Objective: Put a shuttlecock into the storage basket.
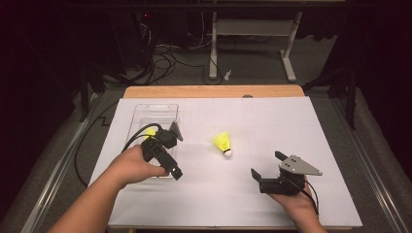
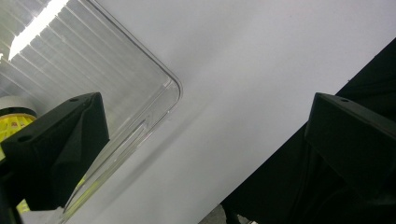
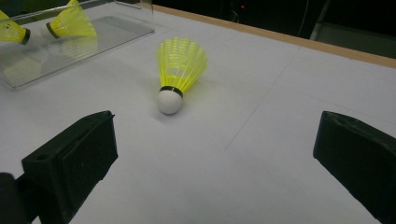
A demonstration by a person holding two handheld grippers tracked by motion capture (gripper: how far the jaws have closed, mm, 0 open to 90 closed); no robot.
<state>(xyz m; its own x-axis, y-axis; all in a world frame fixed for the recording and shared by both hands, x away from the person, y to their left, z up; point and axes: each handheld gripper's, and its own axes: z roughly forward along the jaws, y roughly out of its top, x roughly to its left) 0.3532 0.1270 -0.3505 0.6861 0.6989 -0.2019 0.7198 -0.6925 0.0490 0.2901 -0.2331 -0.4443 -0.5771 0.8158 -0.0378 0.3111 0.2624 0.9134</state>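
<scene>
A dark room with cables on the floor and a metal frame behind surrounds the bench (image 1: 272,204), whose top is covered in white paper with a wooden strip along the far edge. Toward the left edge lies a clear plastic tray (image 1: 141,114), with yellow shuttlecocks in the tray (image 3: 72,21) at its near end. Over the tray's near right corner hangs the left gripper (image 2: 205,140), its jaws spread wide with nothing between them. Near the middle of the bench the loose shuttlecock (image 1: 223,144) rests tilted on the paper, white cork toward the near edge, well apart from the tray. Toward the near right corner sits the right gripper (image 3: 212,158), jaws wide apart and empty, pointed at that shuttlecock but short of it.

The likely work is carrying the loose shuttlecock to the tray. The risk lies in the grasp: the cork is round and the skirt light and springy, so a jaw touching one side first could roll or spin it away. Closing on the skirt may crush it or let it slip out.
</scene>
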